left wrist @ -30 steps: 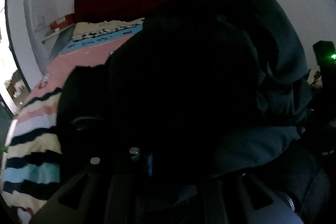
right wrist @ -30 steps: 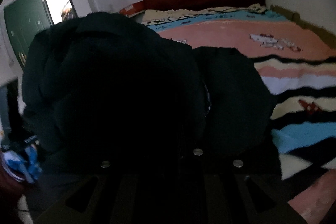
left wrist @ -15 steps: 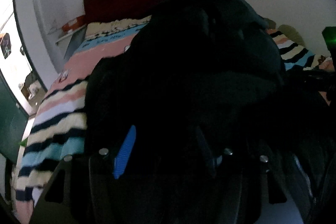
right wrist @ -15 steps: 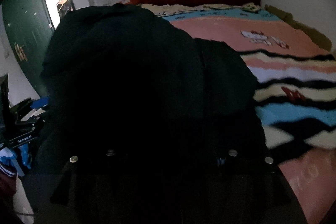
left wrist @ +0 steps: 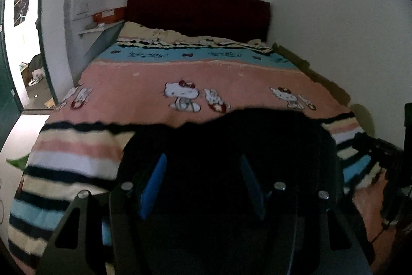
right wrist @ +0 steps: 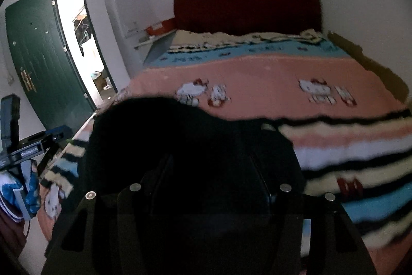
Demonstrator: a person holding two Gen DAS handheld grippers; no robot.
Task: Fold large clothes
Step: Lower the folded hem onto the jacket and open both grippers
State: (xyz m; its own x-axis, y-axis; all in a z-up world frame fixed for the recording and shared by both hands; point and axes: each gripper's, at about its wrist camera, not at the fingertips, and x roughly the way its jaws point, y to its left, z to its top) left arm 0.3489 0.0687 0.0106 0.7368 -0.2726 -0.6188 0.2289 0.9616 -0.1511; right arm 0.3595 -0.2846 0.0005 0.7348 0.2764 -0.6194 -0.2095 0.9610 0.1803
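A dark, bulky garment is seen lying in a heap at the near end of a bed, directly below both tools. The left hand-held gripper is shown with its blue-padded fingers spread apart and nothing pinched between them; the right hand-held gripper is likewise held open above the cloth, its jaws having just been opened along with the left's. The garment is judged to be soft, thick and fairly heavy, likely to slump and bunch when lifted, so a hold at two matching points along a hem or the shoulders would be favoured; its outline is too dark for seams to be made out. The bed is covered by a plush pink blanket printed with cartoon cats and striped in cream, black and blue, which may drag against the fabric. A dark red headboard is set against a white wall, and a green door stands open to daylight.
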